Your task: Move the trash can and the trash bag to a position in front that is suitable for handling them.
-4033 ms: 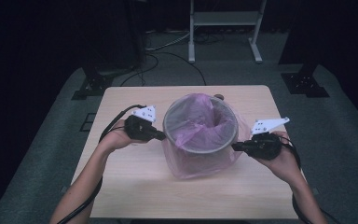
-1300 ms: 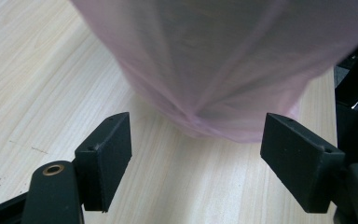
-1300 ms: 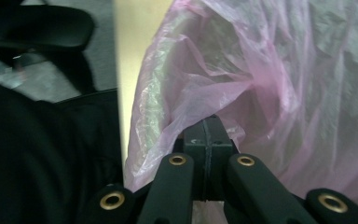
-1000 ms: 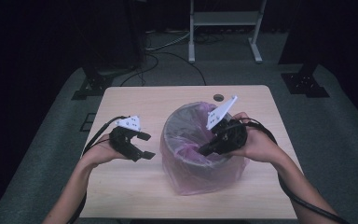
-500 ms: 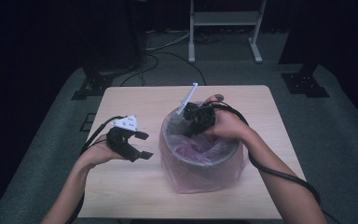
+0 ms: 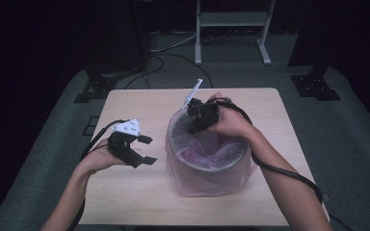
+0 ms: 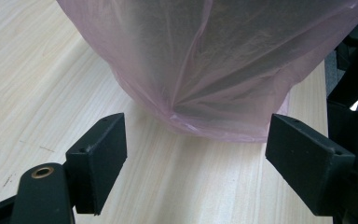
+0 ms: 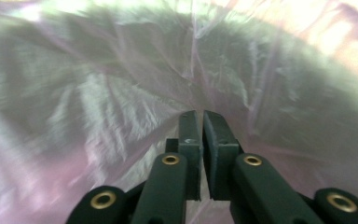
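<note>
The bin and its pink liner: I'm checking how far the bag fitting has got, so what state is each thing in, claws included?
Bin: upright on the table, lined.
Pink bag: inside the bin, folded over its rim, hanging down the outside.
Left claw: open, holding nothing, beside the bin.
Right claw: at the bin's far rim, jaws almost together and just opening; whether they pinch film, unclear.

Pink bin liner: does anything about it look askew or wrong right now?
Yes. The pink liner hangs outside the bin and bunches on the table at the base instead of sitting smooth. Inside, it looks crumpled around the right gripper. No tear shows.
</note>
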